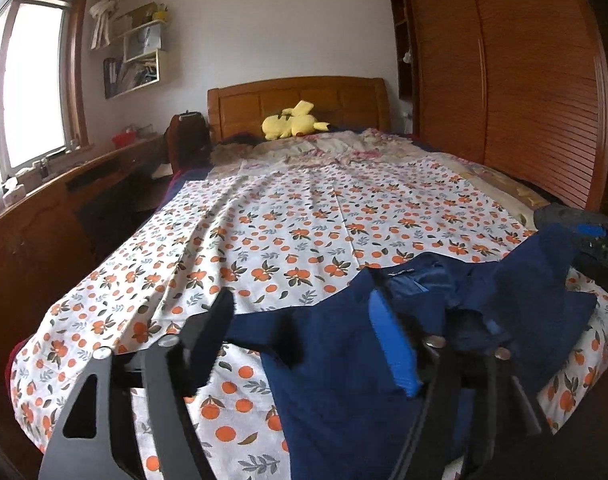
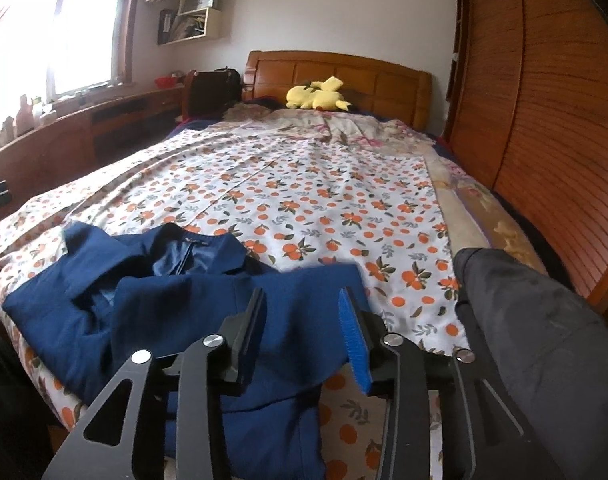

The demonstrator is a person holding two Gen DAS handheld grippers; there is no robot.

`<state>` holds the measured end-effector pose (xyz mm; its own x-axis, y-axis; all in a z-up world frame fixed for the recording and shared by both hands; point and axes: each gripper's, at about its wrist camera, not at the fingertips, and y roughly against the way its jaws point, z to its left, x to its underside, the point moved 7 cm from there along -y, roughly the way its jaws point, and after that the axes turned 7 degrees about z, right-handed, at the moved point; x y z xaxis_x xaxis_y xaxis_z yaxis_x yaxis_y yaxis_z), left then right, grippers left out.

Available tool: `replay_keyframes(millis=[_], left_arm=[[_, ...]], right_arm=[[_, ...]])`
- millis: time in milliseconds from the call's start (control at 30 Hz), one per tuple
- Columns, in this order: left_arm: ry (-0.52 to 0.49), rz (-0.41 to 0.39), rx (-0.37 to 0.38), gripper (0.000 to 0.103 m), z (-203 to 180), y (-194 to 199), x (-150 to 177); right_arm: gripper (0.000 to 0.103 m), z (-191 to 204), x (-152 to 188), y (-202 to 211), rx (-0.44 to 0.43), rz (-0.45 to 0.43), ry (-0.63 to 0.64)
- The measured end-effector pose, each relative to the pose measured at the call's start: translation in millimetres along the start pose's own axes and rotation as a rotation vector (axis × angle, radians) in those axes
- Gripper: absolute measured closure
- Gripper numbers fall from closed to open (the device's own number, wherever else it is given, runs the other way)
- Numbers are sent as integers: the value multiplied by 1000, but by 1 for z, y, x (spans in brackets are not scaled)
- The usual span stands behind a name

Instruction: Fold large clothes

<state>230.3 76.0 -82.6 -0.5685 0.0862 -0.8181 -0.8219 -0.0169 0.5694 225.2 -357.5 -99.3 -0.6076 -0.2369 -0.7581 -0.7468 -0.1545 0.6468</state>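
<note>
A navy blue jacket (image 1: 344,344) lies rumpled at the foot of the bed, collar and lining up; it also shows in the right wrist view (image 2: 176,300). My left gripper (image 1: 300,320) is open, its fingers spread wide over the jacket's left part, holding nothing. My right gripper (image 2: 302,312) is open above the jacket's right edge, blue pad facing in, with nothing between the fingers. The right gripper's body shows at the far right of the left wrist view (image 1: 592,236).
The bed has an orange-print sheet (image 1: 304,220), a wooden headboard (image 1: 300,100) and a yellow plush toy (image 2: 318,94). A dark grey garment (image 2: 536,320) lies at the bed's right. A wooden wardrobe (image 2: 544,120) stands right, a desk (image 1: 44,216) left.
</note>
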Motion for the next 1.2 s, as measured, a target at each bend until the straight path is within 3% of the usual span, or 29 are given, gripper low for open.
replay_keyframes(millis=[200, 467, 700, 800, 867, 1200], left_arm=[[15, -21, 32, 4, -7, 1, 12], [20, 6, 87, 3, -18, -15, 35], [24, 11, 88, 3, -17, -19, 45], [39, 14, 90, 3, -13, -20, 47], [40, 15, 89, 3, -11, -19, 48], [32, 11, 95, 3, -14, -18, 49]], right_arm=[[56, 16, -9, 8, 7, -16, 22], [54, 84, 1, -24, -69, 49, 117], [53, 153, 21, -55, -139, 115, 233], [43, 175, 27, -61, -163, 128, 273], [42, 187, 31, -67, -175, 146, 291], [43, 196, 34, -100, -82, 217, 375]])
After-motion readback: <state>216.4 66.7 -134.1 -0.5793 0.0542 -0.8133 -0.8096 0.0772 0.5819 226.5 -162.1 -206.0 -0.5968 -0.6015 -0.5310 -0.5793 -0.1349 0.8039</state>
